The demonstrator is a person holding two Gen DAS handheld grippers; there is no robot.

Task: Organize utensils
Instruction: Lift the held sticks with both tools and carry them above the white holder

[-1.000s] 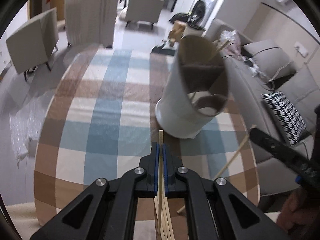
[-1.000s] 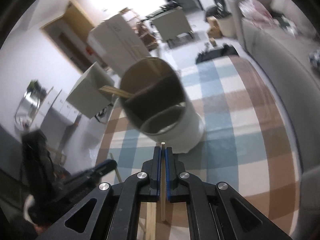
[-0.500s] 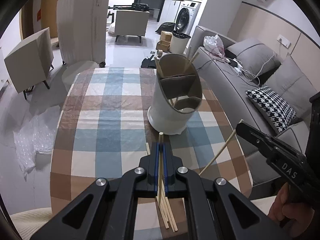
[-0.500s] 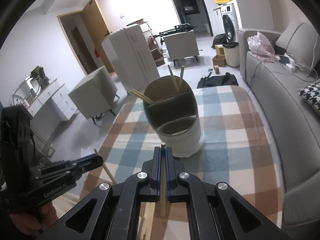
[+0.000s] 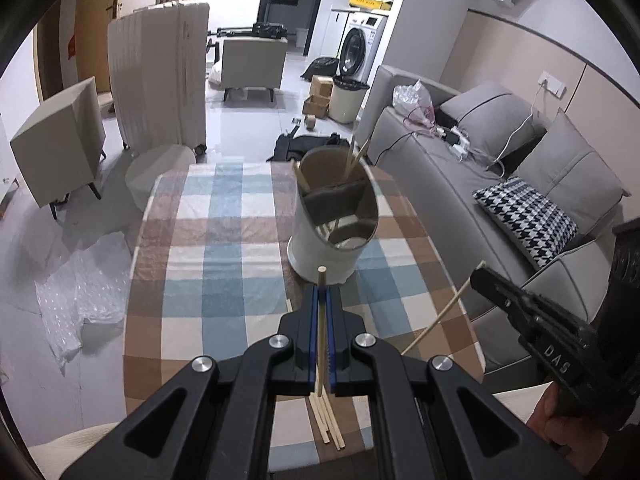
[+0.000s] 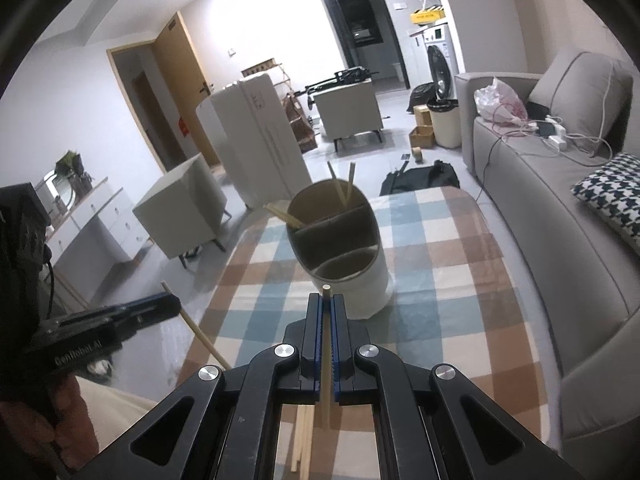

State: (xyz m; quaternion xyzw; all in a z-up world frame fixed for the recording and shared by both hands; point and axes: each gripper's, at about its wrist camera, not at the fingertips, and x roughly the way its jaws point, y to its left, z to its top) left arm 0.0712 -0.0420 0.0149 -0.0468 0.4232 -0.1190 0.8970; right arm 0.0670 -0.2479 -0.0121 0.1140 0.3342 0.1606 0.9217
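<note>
Left view: loose chopsticks [image 5: 329, 424], holder's [image 5: 316, 248] contents

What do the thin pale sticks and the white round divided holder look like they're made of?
Thin pale sticks: probably bamboo or wood, matte tan with square-cut ends. White round divided holder: smooth, slightly glossy white outside, perhaps ceramic or plastic; brown inside with dividers, material unclear.

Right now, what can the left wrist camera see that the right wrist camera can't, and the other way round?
Only the left view shows the bubble wrap on the floor and the wall socket. Only the right view shows the drawer unit with a plant. Both show the holder with chopsticks in its far compartment, loose chopsticks on the table, the sofa, and each gripper, left and right, shut on a chopstick.
</note>
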